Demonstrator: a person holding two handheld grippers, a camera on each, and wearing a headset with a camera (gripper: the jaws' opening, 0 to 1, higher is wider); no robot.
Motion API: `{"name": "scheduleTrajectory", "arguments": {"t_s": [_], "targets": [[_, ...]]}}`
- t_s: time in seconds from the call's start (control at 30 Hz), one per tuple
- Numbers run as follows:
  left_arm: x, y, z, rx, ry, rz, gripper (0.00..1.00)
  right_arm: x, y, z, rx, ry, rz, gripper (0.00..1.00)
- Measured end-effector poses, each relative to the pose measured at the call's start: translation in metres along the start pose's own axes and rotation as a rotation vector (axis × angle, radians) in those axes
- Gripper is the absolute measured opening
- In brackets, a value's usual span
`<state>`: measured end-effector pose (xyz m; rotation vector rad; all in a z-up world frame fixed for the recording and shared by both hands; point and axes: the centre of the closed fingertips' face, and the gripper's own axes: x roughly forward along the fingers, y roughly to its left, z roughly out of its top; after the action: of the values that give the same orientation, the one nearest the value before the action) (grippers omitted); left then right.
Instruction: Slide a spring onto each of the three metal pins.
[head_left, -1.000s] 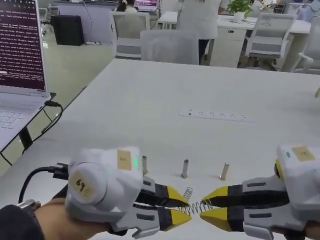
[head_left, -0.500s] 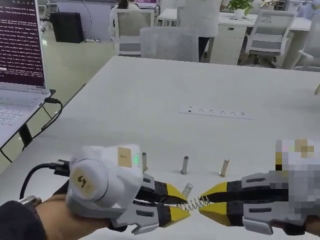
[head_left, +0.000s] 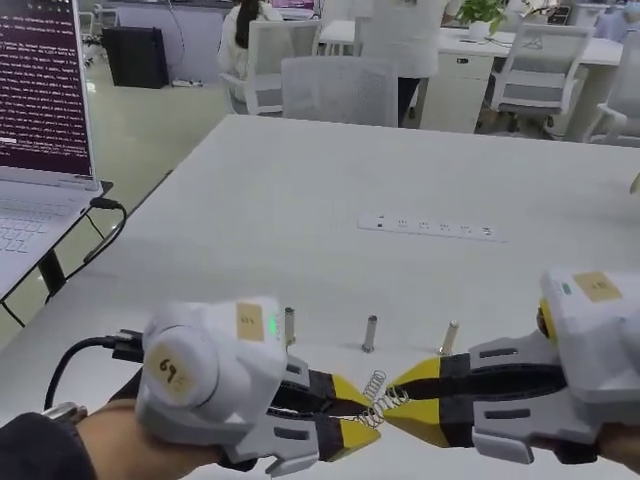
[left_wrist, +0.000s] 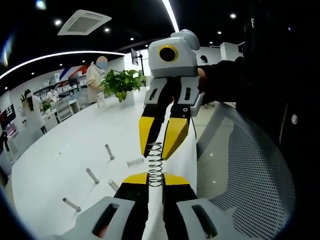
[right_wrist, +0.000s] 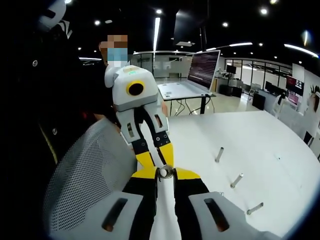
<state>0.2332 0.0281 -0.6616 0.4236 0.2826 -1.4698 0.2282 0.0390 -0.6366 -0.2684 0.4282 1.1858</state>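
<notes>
Clenching 1 spring (left_wrist: 156, 162) end to end in left gripper (left_wrist: 156, 179) and right gripper (right_wrist: 166, 173) fingers; 9 o'clock in left gripper view, 2 loose springs (left_wrist: 135, 162) by 3 pins (left_wrist: 92, 175).

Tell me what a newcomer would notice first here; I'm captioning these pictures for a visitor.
The left gripper and right gripper meet tip to tip at the near edge of the table, with a spring held between their yellow fingers. Just behind them, three bare metal pins stand in a row. A lit laptop stands off to the left.
</notes>
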Motion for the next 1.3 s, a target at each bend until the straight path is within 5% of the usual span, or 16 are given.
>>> {"name": "scheduleTrajectory", "arguments": {"t_s": [0.6,0.83,1.3], "targets": [[0.001,0.0,0.003,-0.009,-0.019,-0.001,0.01,-0.001,-0.004,0.004,0.008,0.003,-0.005,0.13],[0.002,-0.001,0.0,0.045,0.025,-0.006,0.01,0.003,0.001,-0.006,0.005,0.062,0.029,0.13],[0.005,-0.003,0.002,0.046,0.02,-0.014,0.01,0.005,0.001,-0.014,-0.012,0.168,0.081,0.1]]}}
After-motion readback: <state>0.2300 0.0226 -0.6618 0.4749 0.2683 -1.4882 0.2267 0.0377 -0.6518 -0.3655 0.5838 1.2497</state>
